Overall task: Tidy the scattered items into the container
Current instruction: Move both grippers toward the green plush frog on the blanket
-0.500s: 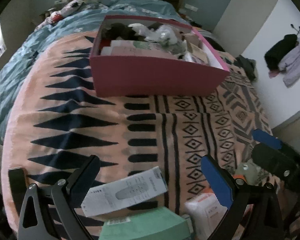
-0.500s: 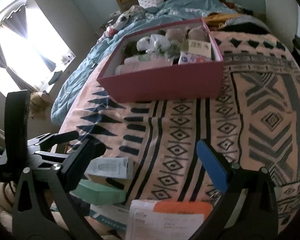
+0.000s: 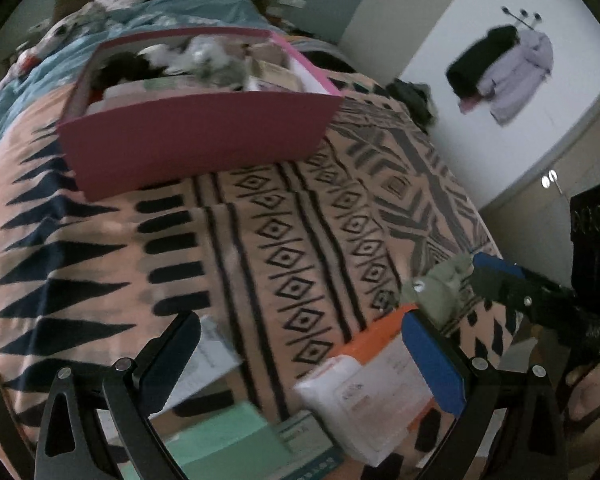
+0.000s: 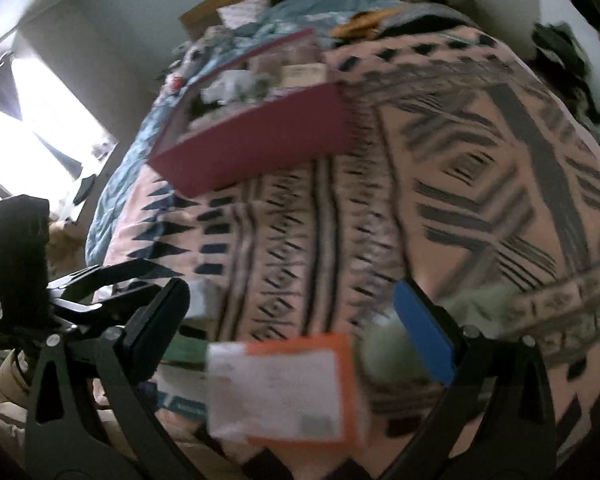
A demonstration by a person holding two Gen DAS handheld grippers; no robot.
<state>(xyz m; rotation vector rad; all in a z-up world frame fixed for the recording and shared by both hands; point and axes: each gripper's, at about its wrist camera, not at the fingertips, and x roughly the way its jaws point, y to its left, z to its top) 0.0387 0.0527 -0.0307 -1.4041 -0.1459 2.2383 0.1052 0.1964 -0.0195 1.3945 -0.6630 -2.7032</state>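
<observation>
A: Hand-held gripper pair, left (image 3: 300,364) and right (image 4: 296,320), both spread wide, empty, over white-and-orange flat packet (image 4: 284,388) on bed.

B: Might snag patterned pink blanket (image 3: 100,240). Still far from magenta cardboard box (image 3: 196,140).

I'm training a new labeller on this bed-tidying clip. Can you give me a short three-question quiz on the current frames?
1. True or false: both tongs, left and right, are open and hold nothing.
2. The pink box is: A) empty, B) already holding items, C) closed with a lid.
3. Which item lies nearest between the right tongs' fingers?

Key:
1. True. Both stand wide with nothing pressed between the pads.
2. B. Several items show over its rim, though blur hides what they are.
3. The white-and-orange packet, lying on the patterned blanket; a mint box and a greenish item lie close by.
</observation>
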